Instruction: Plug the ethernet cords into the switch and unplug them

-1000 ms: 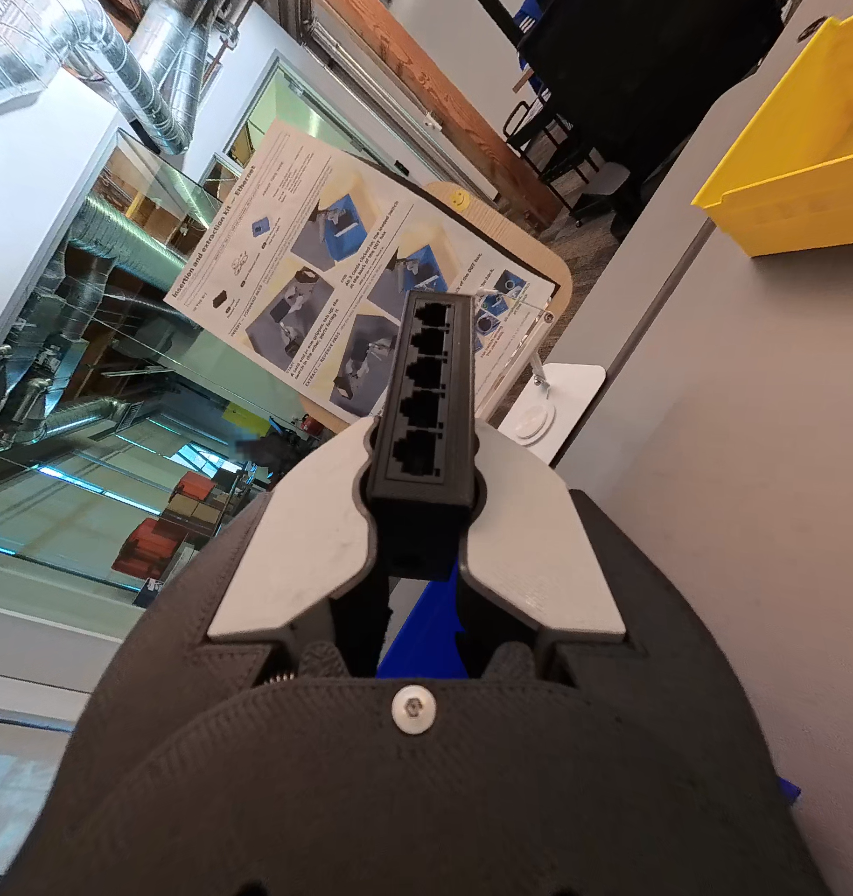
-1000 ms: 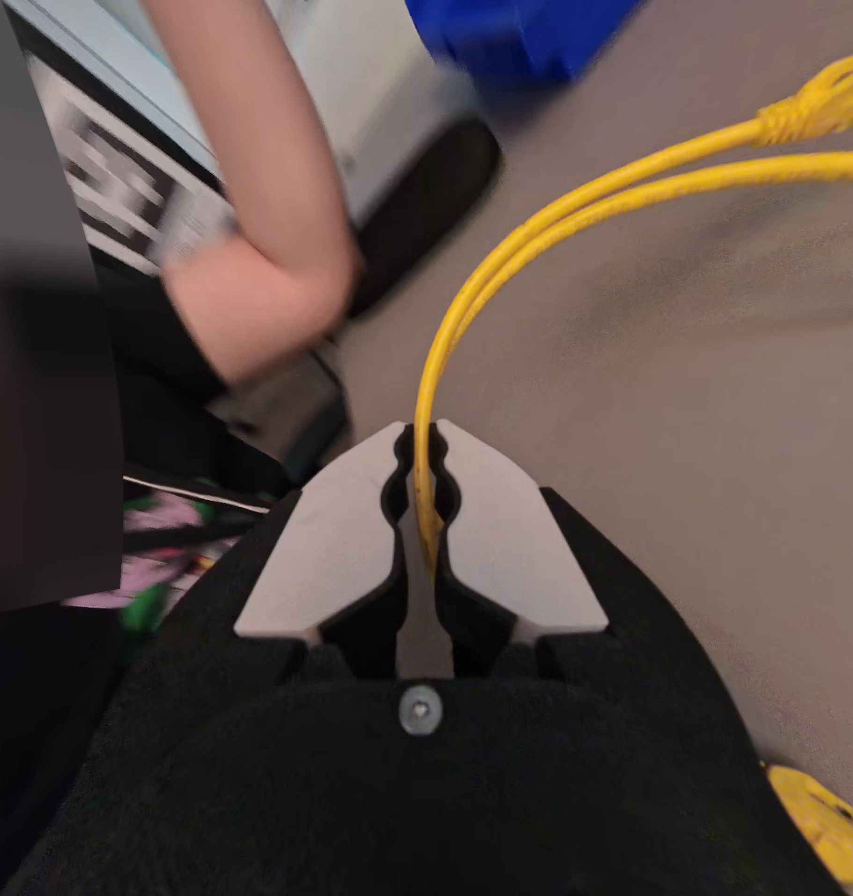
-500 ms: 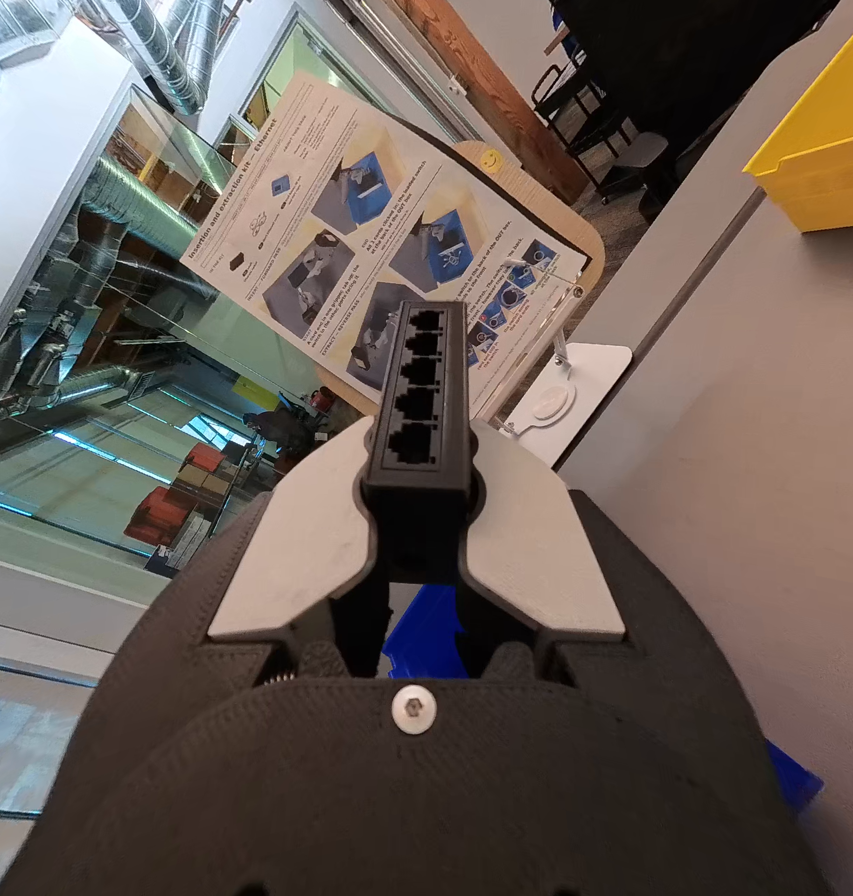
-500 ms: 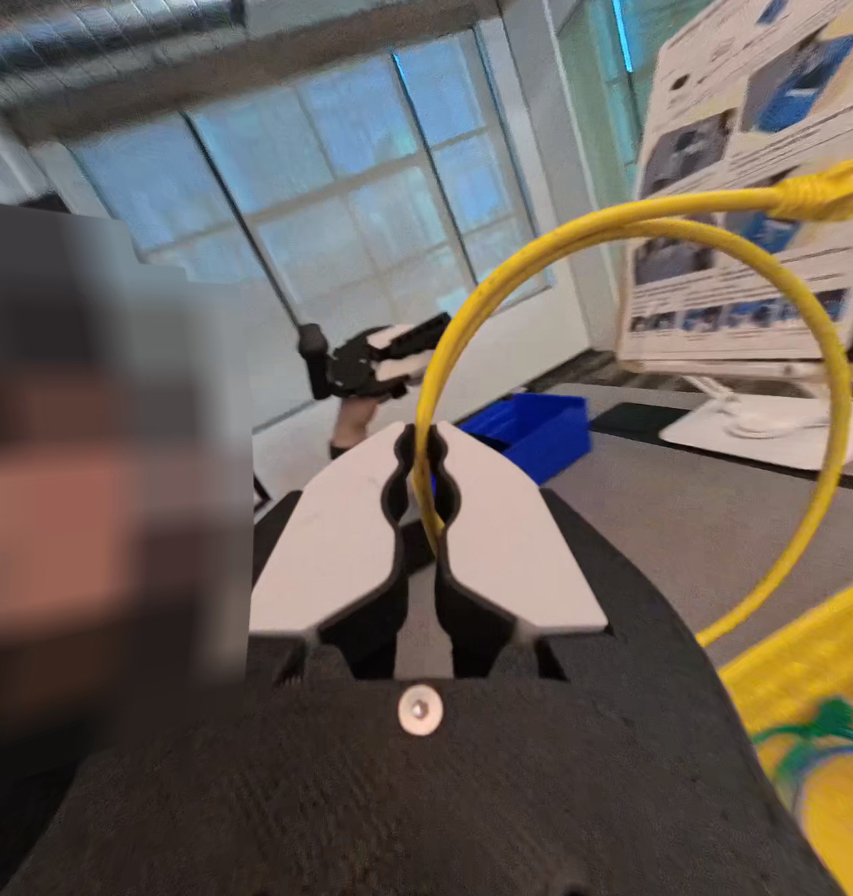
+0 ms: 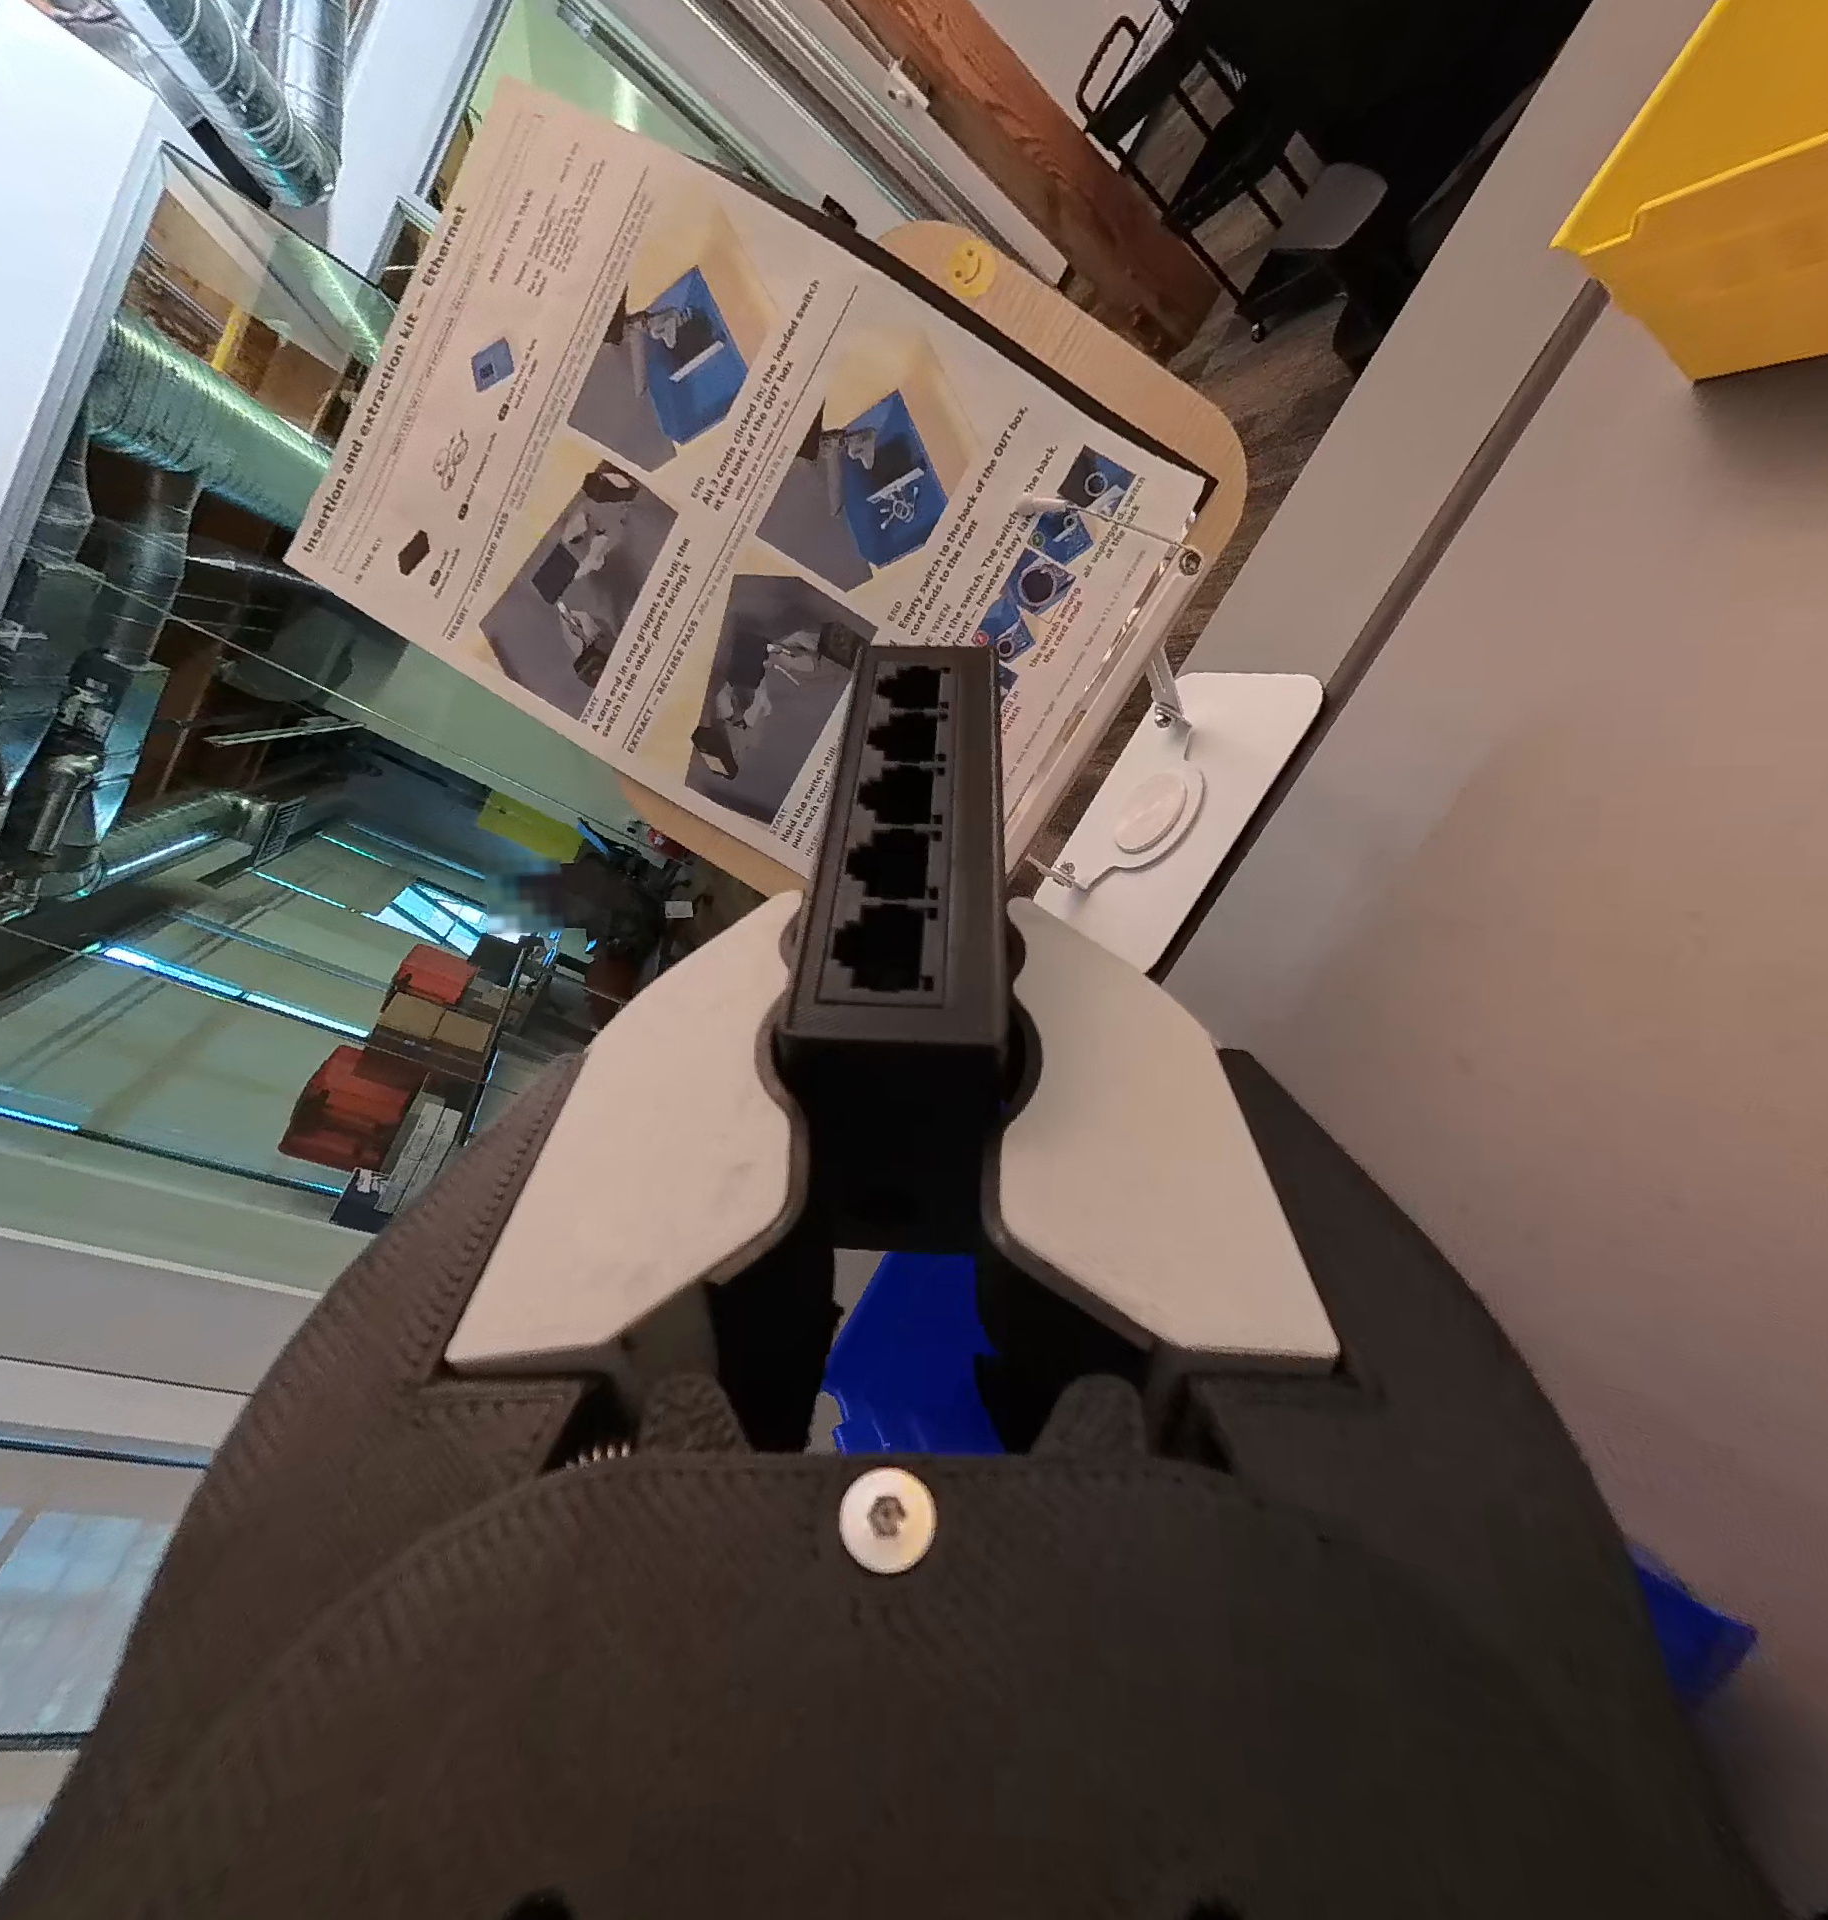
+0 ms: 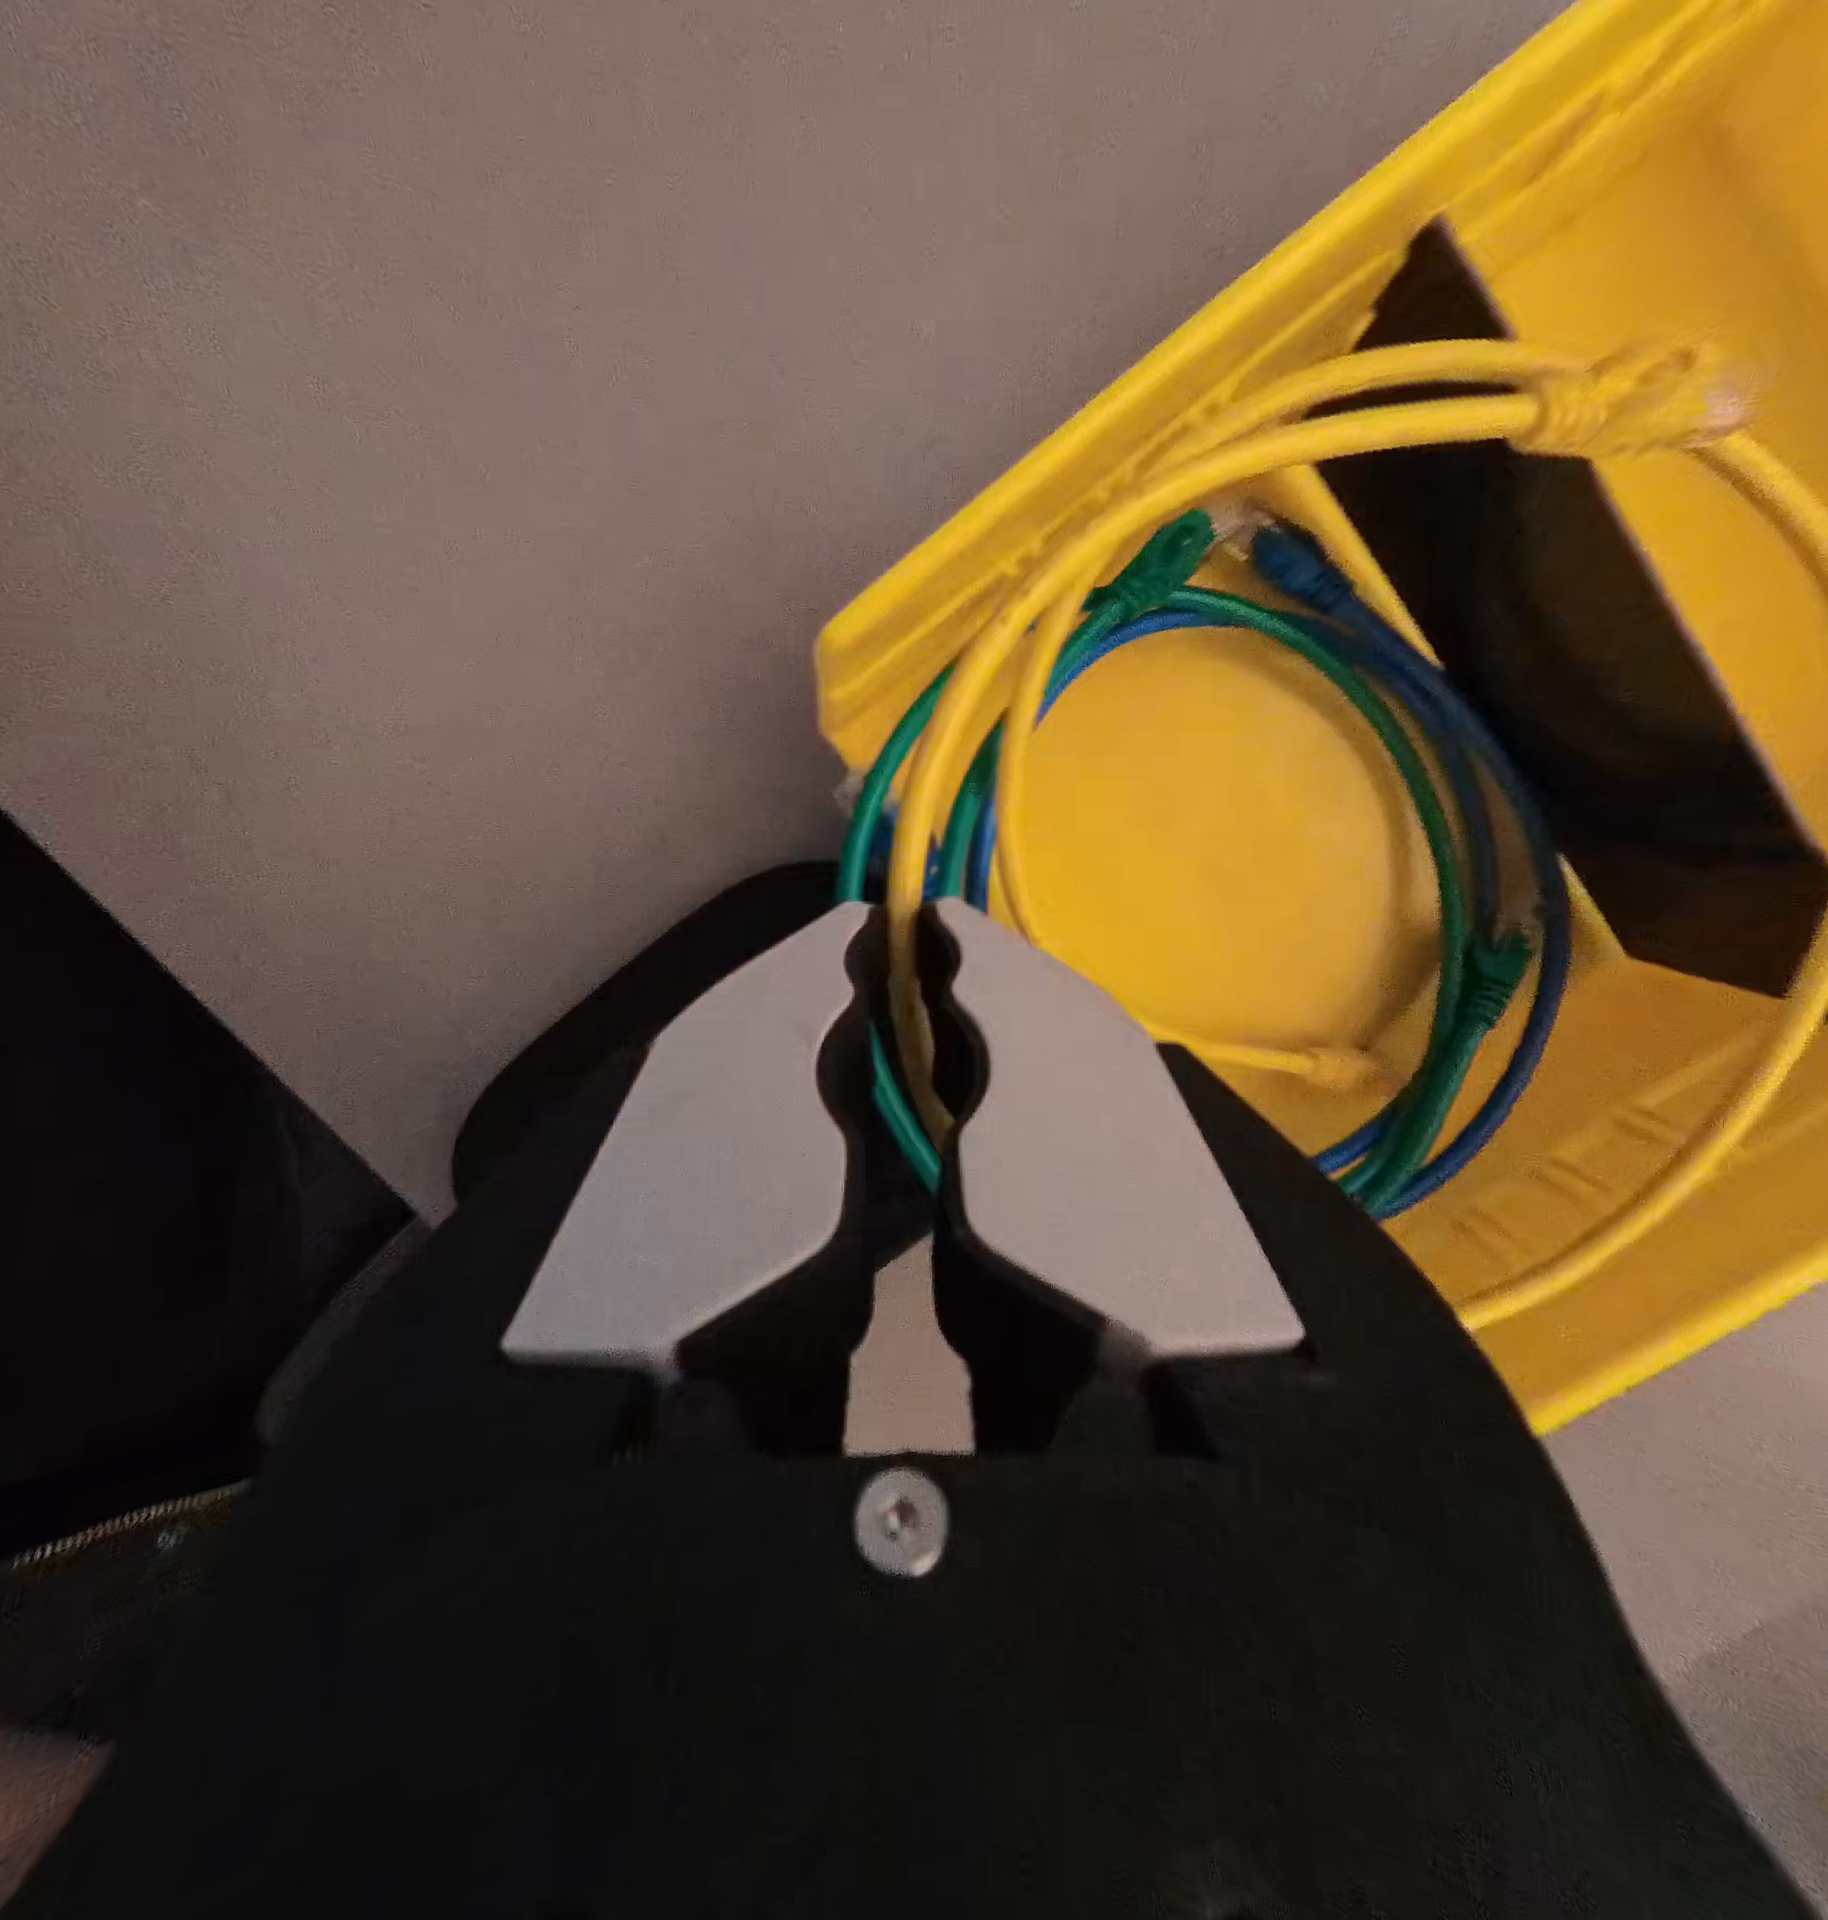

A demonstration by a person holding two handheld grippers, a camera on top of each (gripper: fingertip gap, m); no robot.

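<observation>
My left gripper (image 5: 899, 925) is shut on a black ethernet switch (image 5: 905, 831) and holds it up in the air, its row of bare ports facing me. My right gripper (image 6: 902, 914) is shut on a yellow ethernet cord (image 6: 1149, 520), which loops up and right to its plug (image 6: 1627, 400). It hangs over the near corner of a yellow bin (image 6: 1253, 343). Coiled green (image 6: 1429, 790) and blue (image 6: 1544, 883) cords lie inside the bin. The green cord passes under my fingers (image 6: 1086, 1122); I cannot tell if it touches them.
A grey table (image 6: 370, 416) carries the yellow bin, which also shows in the left wrist view (image 5: 1741, 208). An instruction poster (image 5: 744, 499) on a white stand (image 5: 1180, 790) rises at the table's far edge. A blue bin (image 5: 910, 1351) lies below my left gripper. Left tips to right tips: about 45 centimeters.
My right gripper has swung with the yellow cord from facing the room to looking down over the yellow bin. The left gripper has drifted slightly, still holding the switch.
</observation>
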